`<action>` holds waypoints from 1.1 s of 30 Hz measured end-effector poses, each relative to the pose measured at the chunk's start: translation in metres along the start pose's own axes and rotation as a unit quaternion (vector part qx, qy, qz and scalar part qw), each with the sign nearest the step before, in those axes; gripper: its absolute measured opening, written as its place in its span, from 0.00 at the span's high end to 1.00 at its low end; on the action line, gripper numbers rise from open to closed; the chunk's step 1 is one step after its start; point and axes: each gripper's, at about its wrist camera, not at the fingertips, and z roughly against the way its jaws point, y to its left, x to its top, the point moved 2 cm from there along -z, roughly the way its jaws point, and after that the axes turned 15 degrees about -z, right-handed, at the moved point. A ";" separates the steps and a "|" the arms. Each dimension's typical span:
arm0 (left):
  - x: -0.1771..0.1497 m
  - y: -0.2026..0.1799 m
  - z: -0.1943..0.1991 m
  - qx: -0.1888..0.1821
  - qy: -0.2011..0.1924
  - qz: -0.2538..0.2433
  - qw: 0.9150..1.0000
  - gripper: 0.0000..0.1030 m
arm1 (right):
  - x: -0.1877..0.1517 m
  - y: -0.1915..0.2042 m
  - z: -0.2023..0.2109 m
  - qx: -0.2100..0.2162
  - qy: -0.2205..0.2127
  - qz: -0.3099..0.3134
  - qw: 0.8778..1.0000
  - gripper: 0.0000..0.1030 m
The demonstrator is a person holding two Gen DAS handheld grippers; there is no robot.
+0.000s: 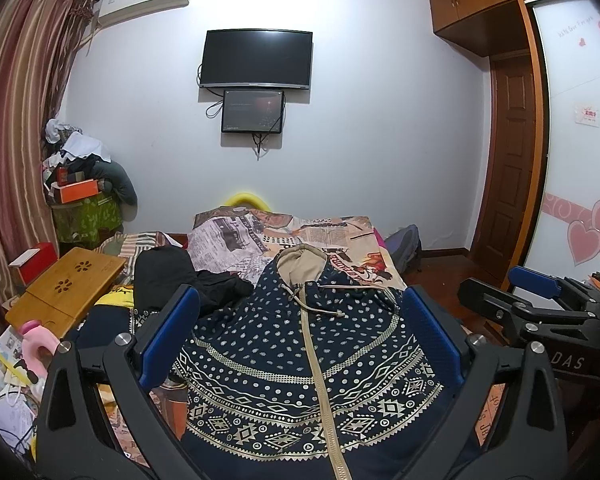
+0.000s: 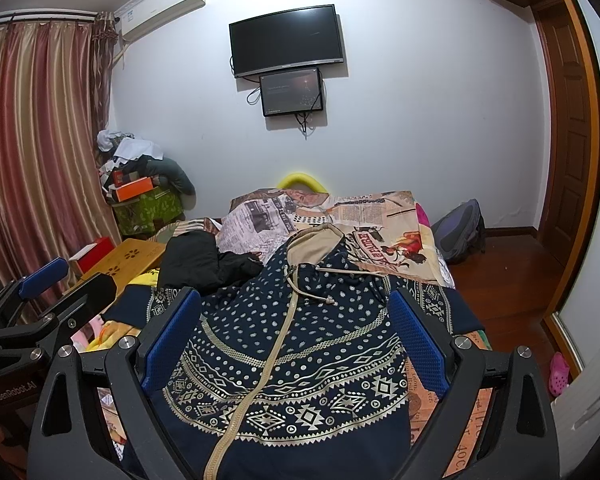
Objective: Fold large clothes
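Two grippers hover side by side over a navy hooded jacket (image 1: 300,344) with cream geometric print, spread zip-up on the bed (image 1: 364,248). Left gripper (image 1: 300,344) and right gripper (image 2: 296,340) both stand with jaws wide apart, holding nothing. Black clothing (image 1: 180,276) lies just beyond the jacket's left shoulder, beside a bamboo lap desk (image 1: 64,292). On the wall hang a television (image 1: 257,58) and a smaller screen (image 1: 253,111). Readable lettering: "DAS" on the right gripper's body, "GenRobot.AI" on the left's.
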 end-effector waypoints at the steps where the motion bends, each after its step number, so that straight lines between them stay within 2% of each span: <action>1: 0.000 0.000 0.000 0.000 0.000 0.001 1.000 0.01 | 0.000 0.000 0.000 0.000 0.000 0.000 1.000 0.09; 9: -0.004 0.005 -0.008 0.000 0.006 0.009 1.000 0.01 | 0.000 -0.001 -0.005 -0.005 0.004 0.000 1.000 0.09; 16: -0.007 0.025 -0.022 0.017 0.012 0.026 0.999 0.01 | 0.002 0.000 -0.016 -0.018 0.010 0.007 1.000 0.09; 25: -0.020 0.078 -0.051 0.085 0.026 0.049 0.995 0.01 | 0.008 0.002 -0.038 -0.034 0.016 0.014 0.999 0.09; 33: -0.039 0.139 -0.091 0.167 0.043 0.053 0.984 0.01 | 0.017 0.009 -0.067 -0.043 0.017 0.030 0.998 0.09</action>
